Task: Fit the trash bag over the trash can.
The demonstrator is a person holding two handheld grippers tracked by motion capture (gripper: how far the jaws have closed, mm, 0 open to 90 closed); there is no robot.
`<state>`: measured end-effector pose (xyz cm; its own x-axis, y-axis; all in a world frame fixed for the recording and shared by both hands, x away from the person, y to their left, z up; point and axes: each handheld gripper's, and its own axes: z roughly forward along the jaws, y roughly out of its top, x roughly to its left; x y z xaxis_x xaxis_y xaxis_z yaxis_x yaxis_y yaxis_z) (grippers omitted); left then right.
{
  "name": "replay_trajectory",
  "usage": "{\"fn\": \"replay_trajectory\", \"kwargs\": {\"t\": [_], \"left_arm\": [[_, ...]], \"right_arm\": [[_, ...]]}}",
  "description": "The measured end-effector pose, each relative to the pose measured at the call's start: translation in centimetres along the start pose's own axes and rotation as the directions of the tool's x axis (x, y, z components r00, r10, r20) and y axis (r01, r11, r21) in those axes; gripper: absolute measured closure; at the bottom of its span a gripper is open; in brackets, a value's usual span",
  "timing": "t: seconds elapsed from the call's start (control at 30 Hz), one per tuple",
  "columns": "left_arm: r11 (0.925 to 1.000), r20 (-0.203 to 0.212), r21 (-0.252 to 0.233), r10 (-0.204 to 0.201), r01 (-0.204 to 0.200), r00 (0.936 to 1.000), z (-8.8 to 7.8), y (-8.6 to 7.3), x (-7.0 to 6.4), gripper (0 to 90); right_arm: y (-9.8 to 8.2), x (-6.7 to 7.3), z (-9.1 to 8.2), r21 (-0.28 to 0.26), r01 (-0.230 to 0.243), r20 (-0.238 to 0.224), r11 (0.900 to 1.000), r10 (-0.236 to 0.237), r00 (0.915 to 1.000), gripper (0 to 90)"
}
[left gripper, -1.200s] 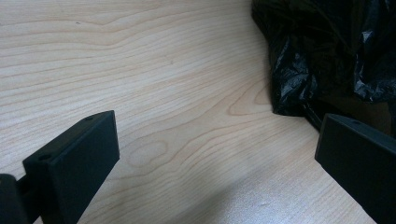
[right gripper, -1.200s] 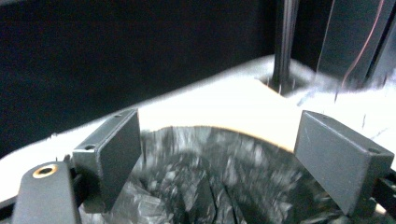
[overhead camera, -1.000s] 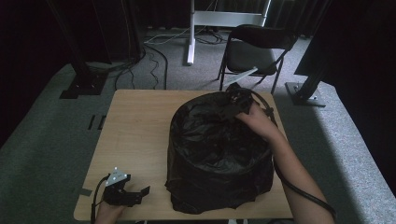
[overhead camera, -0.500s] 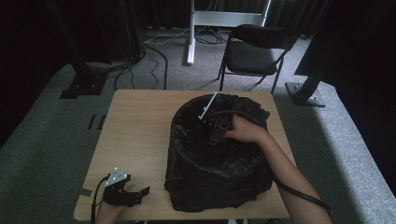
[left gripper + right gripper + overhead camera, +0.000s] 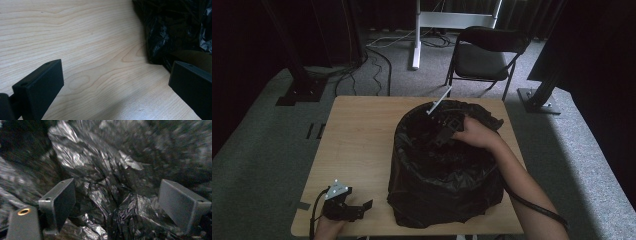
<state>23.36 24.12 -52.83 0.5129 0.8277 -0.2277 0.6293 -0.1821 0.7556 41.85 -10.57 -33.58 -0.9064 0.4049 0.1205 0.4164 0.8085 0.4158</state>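
Note:
A round bin lined with a black plastic bag [image 5: 447, 175] stands on the right half of the wooden table [image 5: 357, 135]. My right gripper [image 5: 443, 131] is held over the bin's mouth, pointing down into it, its jaws wide apart. In the right gripper view the crumpled black bag [image 5: 105, 177] lies beyond my open right gripper [image 5: 115, 202], with nothing between the jaws. My left gripper [image 5: 362, 207] rests at the table's front left corner, open and empty. The left gripper view looks over bare wood [image 5: 82, 50] toward the bag's base [image 5: 172, 32], past my left gripper [image 5: 117, 85].
A black folding chair [image 5: 489, 55] stands behind the table on the grey carpet. A white stand [image 5: 417, 35] and cables [image 5: 372, 60] lie at the back. A dark post base [image 5: 537, 100] sits at the right, another base [image 5: 299, 92] at the left.
My right gripper has moved from the bin's far right rim to the left and inward over the bin's opening. The left gripper has stayed put.

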Motion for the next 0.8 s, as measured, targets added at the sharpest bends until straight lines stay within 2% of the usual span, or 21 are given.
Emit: {"fn": "replay_trajectory", "kwargs": {"t": [0.1,0.13,0.17,0.23,0.27,0.3,0.33,0.4,0.47,0.5,0.53,0.57,0.6,0.7,0.77,0.8], "left_arm": [[1.0,-0.003,-0.002,-0.005,0.005,1.0,-0.1,0.0,0.1,0.0],[1.0,-0.003,-0.002,-0.005,0.005,1.0,-0.1,0.0,0.1,0.0],[1.0,0.001,-0.003,-0.009,0.009,1.0,-0.1,-0.1,0.2,0.0],[1.0,0.001,-0.001,-0.008,0.008,1.0,-0.1,0.0,0.3,0.0],[1.0,0.001,-0.001,-0.008,0.008,1.0,-0.1,0.0,0.3,0.0],[1.0,0.0,0.0,-0.009,0.009,1.0,0.0,-0.1,0.2,0.0],[1.0,0.0,0.0,-0.01,0.01,1.0,0.0,-0.1,0.2,0.0],[1.0,-0.003,0.002,-0.007,0.007,1.0,0.0,0.0,0.2,0.0],[0.9999,-0.001,-0.001,-0.01,0.01,0.9999,0.0,-0.1,0.2,0.0],[1.0,-0.004,0.0,-0.009,0.009,1.0,0.0,-0.1,0.2,0.0],[0.9999,-0.002,-0.001,-0.01,0.01,0.9999,0.0,-0.1,0.2,0.0],[0.9999,-0.005,-0.003,-0.012,0.012,0.9999,0.0,-0.1,0.2,0.0],[0.9999,-0.004,-0.004,-0.012,0.012,0.9999,-0.1,0.0,0.2,0.0],[0.9999,-0.005,-0.004,-0.014,0.014,0.9999,-0.1,0.0,0.2,0.0],[0.9999,-0.01,-0.003,-0.012,0.012,0.9999,0.0,-0.1,0.2,0.0],[0.9999,-0.007,-0.003,-0.013,0.013,0.9999,0.0,-0.1,0.2,0.0]], "right_arm": [[-0.2,0.0,0.9,0.049,-0.003,-0.015,0.999,0.004,0.9999,14.4],[-0.2,0.0,0.9,0.049,-0.003,-0.015,0.999,0.004,0.9999,14.4],[-0.8,0.0,2.6,0.143,0.013,-0.024,0.99,-0.009,0.9997,14.4],[-1.1,0.2,3.5,0.21,0.034,-0.042,0.977,-0.026,0.9988,14.6],[-1.1,0.2,3.5,0.21,0.034,-0.042,0.977,-0.026,0.9988,14.6],[-1.3,0.6,4.0,0.254,0.058,-0.068,0.965,-0.042,0.9968,14.7],[-1.3,0.7,4.0,0.256,0.073,-0.065,0.964,-0.058,0.9962,14.7],[-1.2,0.8,3.7,0.242,0.075,-0.054,0.967,-0.064,0.9965,14.7],[-1.1,0.8,2.7,0.192,0.069,-0.039,0.979,-0.062,0.9973,14.6],[-1.0,0.7,1.4,0.117,0.063,-0.016,0.991,-0.062,0.998,14.6],[-1.0,0.7,1.4,0.117,0.063,-0.016,0.991,-0.062,0.998,14.6],[-0.9,0.4,-0.1,0.039,0.036,-0.006,0.999,-0.036,0.9993,14.6],[-1.0,0.3,-0.9,-0.015,0.023,0.002,1.0,-0.023,0.9997,14.6],[-1.4,0.0,-3.0,-0.135,-0.027,-0.002,0.991,0.027,0.9996,14.6],[-1.9,-0.1,-4.3,-0.209,-0.063,-0.018,0.976,0.06,0.998,14.6],[-2.2,-0.1,-4.9,-0.25,-0.074,-0.022,0.965,0.07,0.9973,14.7]]}}
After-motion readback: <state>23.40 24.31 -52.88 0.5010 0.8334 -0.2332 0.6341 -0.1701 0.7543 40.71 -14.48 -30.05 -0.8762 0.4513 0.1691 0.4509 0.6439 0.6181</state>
